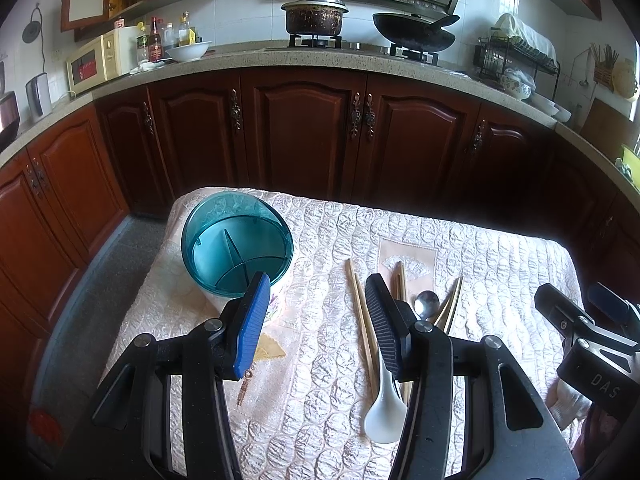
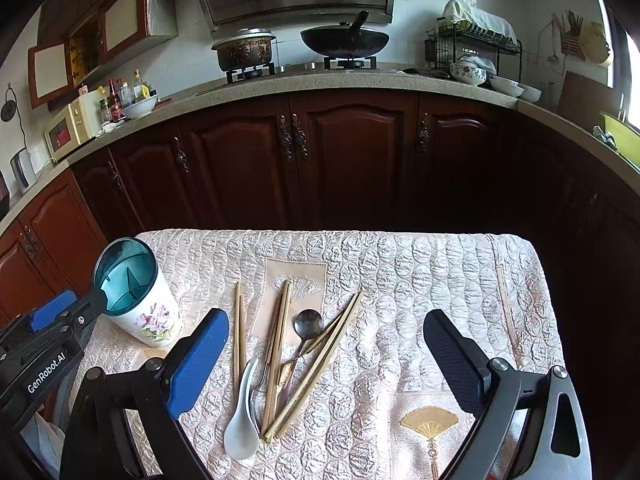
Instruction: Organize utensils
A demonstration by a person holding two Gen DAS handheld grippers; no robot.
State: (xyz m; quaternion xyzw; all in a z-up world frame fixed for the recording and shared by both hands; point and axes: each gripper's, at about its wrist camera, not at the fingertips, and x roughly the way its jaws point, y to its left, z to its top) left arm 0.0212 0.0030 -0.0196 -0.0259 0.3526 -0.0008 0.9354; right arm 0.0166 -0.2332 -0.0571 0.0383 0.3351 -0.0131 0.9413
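Observation:
A white floral utensil holder (image 1: 236, 244) with a teal divided top stands at the cloth's left side, also in the right wrist view (image 2: 136, 292). Mid-cloth lies a loose pile: several wooden chopsticks (image 2: 276, 360), a metal spoon (image 2: 308, 324) and a white ceramic spoon (image 2: 242, 420). My left gripper (image 1: 317, 280) hovers open between the holder and the pile, its black finger covering part of the chopsticks (image 1: 360, 312). My right gripper (image 2: 326, 316) is open wide above the pile, with nothing held.
The small table carries a cream quilted cloth (image 2: 440, 272); one stray chopstick (image 2: 506, 308) lies near its right edge. Dark wooden cabinets (image 2: 352, 160) and a counter with a pot, a wok and a dish rack stand beyond the far edge.

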